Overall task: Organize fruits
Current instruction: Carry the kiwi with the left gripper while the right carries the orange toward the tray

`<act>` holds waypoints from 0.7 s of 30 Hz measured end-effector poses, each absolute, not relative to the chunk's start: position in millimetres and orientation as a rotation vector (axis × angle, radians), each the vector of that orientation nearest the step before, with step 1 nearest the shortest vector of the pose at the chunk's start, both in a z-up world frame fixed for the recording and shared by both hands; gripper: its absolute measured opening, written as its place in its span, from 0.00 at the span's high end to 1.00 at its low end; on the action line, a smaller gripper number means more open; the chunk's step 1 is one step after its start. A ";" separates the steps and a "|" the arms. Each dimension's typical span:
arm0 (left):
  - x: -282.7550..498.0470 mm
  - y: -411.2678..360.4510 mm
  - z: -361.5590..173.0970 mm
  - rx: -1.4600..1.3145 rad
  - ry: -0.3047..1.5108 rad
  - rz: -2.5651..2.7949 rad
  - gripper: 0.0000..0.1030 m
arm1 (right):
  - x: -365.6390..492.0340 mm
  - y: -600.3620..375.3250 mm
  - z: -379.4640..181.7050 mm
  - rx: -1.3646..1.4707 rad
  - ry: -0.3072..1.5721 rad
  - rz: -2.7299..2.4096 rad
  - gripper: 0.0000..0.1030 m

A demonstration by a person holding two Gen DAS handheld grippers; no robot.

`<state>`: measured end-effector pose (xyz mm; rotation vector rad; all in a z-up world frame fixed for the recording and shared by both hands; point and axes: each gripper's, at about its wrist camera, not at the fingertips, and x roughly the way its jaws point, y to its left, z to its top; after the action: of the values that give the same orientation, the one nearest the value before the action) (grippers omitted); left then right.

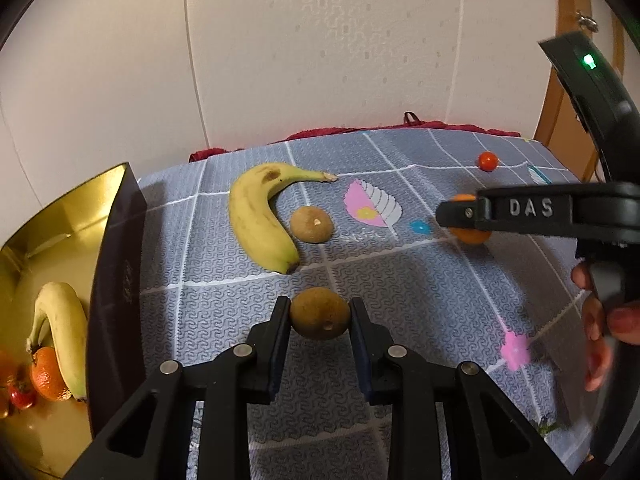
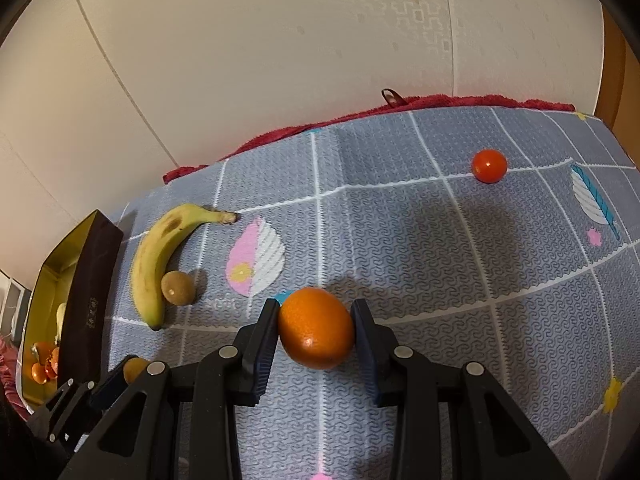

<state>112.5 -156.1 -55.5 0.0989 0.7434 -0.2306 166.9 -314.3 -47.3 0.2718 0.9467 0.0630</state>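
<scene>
Brown kiwi [image 1: 319, 313] pinched in left gripper [image 1: 319, 312]; right gripper [image 2: 316, 328] clamps orange [image 2: 316, 328]

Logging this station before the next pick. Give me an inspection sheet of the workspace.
Surface: grey patterned mat over red cloth.
Job's things: gold box holding a banana, orange and small red fruits; loose banana, far kiwi, tomato.
Clutter: nothing seen.
Grippers: left gripper shut on near kiwi; right gripper shut on orange.
Cables: nothing seen.
Surroundings: pale wall, wooden frame.
</scene>
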 end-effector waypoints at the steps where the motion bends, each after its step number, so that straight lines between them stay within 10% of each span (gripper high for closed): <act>1: 110.6 -156.3 -54.8 0.100 0.738 -0.228 0.72 | 166.1 -313.1 -45.9 0.269 0.942 0.063 0.64; 21: 74.6 -147.1 -33.7 0.124 0.627 -0.320 0.72 | 157.3 -286.3 -23.2 0.223 0.885 0.104 0.65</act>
<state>74.6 -147.1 -33.7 0.1245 0.6272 -0.3204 157.3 -286.3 -23.2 0.2230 0.8849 0.1037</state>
